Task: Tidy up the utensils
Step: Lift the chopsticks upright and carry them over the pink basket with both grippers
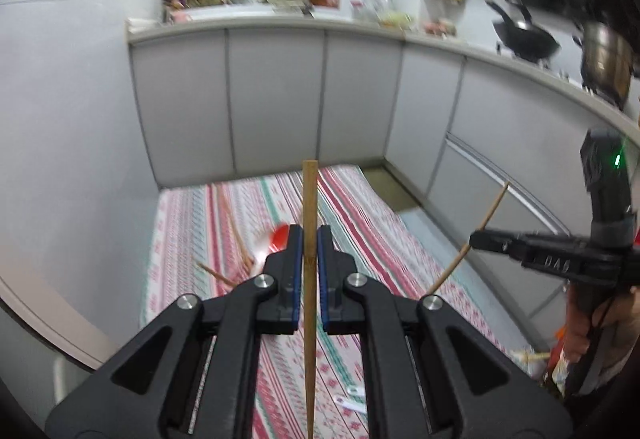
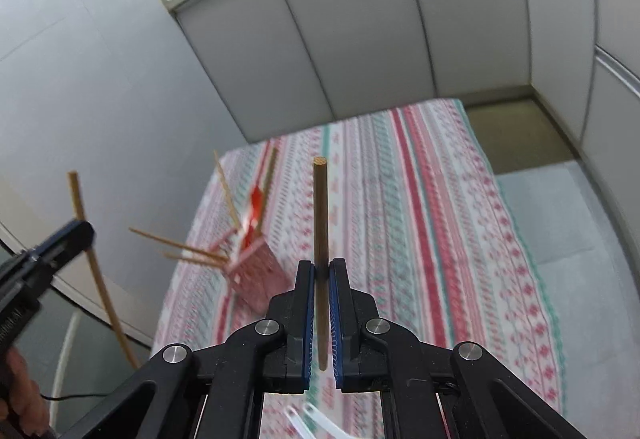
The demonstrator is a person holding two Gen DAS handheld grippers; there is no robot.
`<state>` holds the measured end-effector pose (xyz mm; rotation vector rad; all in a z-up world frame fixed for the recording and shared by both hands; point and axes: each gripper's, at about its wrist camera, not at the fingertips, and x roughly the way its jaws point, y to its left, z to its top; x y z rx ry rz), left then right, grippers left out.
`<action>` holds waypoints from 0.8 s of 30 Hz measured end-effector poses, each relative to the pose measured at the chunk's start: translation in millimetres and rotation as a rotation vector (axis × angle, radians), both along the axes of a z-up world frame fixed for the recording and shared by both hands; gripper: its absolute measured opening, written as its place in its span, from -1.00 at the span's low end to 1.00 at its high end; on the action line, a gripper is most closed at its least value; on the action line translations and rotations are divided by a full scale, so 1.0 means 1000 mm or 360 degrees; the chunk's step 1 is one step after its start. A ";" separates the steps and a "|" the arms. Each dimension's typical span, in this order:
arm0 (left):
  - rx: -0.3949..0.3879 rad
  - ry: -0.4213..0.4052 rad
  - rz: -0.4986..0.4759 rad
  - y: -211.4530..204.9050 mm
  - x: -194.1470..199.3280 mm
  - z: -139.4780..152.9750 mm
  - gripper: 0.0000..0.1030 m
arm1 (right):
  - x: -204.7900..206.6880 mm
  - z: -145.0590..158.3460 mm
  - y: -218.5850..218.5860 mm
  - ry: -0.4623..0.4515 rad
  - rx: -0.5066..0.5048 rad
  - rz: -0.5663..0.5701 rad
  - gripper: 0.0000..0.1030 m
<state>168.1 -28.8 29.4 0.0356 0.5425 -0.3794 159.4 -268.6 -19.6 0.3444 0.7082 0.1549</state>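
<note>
Two grippers hang above the striped cloth [image 2: 440,199], each clamped on one chopstick: the left gripper [image 1: 309,259] on a pale chopstick [image 1: 310,207], the right gripper [image 2: 320,287] on a darker chopstick [image 2: 320,223]. Left of the right gripper, a pink holder [image 2: 256,275] bristles with more sticks. Both chopsticks are pinched along a thin line and could pivot or slip; a careless insertion might tip the holder

Matt wooden chopstick [image 1: 309,239], patterned woven tablecloth [image 1: 360,207], smooth glossy cabinet doors [image 1: 276,99]
</note>
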 end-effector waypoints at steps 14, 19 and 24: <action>-0.0189 -0.0377 0.0235 0.030 0.049 0.028 -0.85 | 0.067 0.024 0.042 -0.0175 0.0132 0.0070 -0.89; -0.0207 -0.0431 0.0281 0.028 0.069 0.009 -0.85 | 0.090 0.017 0.055 -0.0187 0.0152 0.0099 -0.89; -0.0237 -0.0496 0.0330 0.028 0.076 -0.008 -0.85 | 0.108 0.006 0.063 -0.0193 0.0151 0.0122 -0.89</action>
